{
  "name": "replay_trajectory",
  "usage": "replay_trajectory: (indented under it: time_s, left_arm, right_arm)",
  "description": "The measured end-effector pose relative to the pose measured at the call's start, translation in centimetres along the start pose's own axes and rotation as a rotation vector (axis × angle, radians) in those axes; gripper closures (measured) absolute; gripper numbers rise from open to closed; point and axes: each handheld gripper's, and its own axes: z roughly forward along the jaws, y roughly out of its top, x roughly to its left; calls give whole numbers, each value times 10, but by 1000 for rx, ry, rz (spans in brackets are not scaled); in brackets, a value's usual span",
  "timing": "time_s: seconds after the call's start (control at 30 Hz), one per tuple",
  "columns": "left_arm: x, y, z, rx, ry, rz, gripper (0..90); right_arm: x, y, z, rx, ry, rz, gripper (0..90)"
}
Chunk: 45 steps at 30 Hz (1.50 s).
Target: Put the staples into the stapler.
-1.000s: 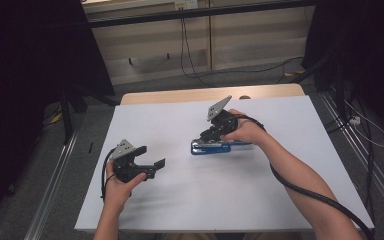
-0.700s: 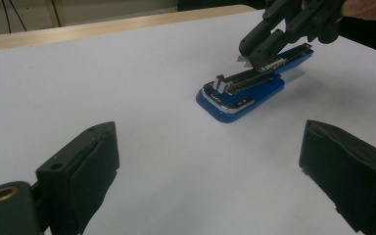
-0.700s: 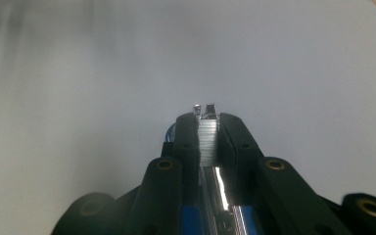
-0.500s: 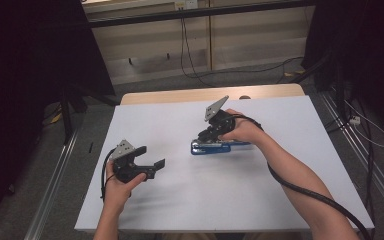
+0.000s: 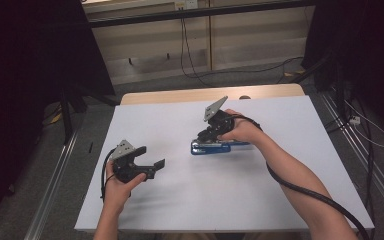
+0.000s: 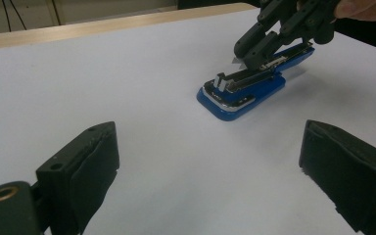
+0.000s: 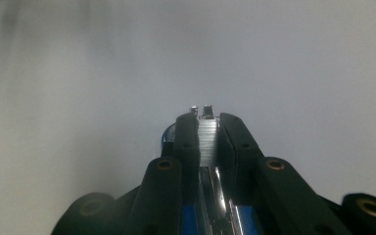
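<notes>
Blue stapler [image 5: 215,147] lies flat on the white table sheet [image 5: 280,200], roughly mid-table, a bit right of centre, lid swung open so the metal staple track shows. Right gripper [image 5: 211,134] angles down onto it from the far side; in the right gripper view its jaws are pinched nearly together on a strip of staples [image 7: 207,142] sitting over the track, pads pressing both sides of the strip. Right hand [image 5: 242,129] wraps the gripper body, cable trailing back along the forearm. Left gripper [image 5: 152,162] rests low near the table's left-front part, well apart from the stapler, jaws spread wide w/ nothing between them; left gripper view shows bare sheet between its pads & the stapler [image 6: 242,90] farther off
</notes>
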Motion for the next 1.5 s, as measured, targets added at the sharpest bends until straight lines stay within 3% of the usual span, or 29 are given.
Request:
replay_trajectory:
  time_s: [0.47,1.07,1.5]
  left_arm:
    - [-1,0,1,-1,-1,3,79]
    - [-1,-1,3,9,-4,7,79]
    - [0,-1,3,9,-5,7,79]
  right_arm:
    - [1,1,4,9,1,-29,790]
    - [-4,0,9,26,35,-60,789]
    - [-8,1,11,29,53,-119,789]
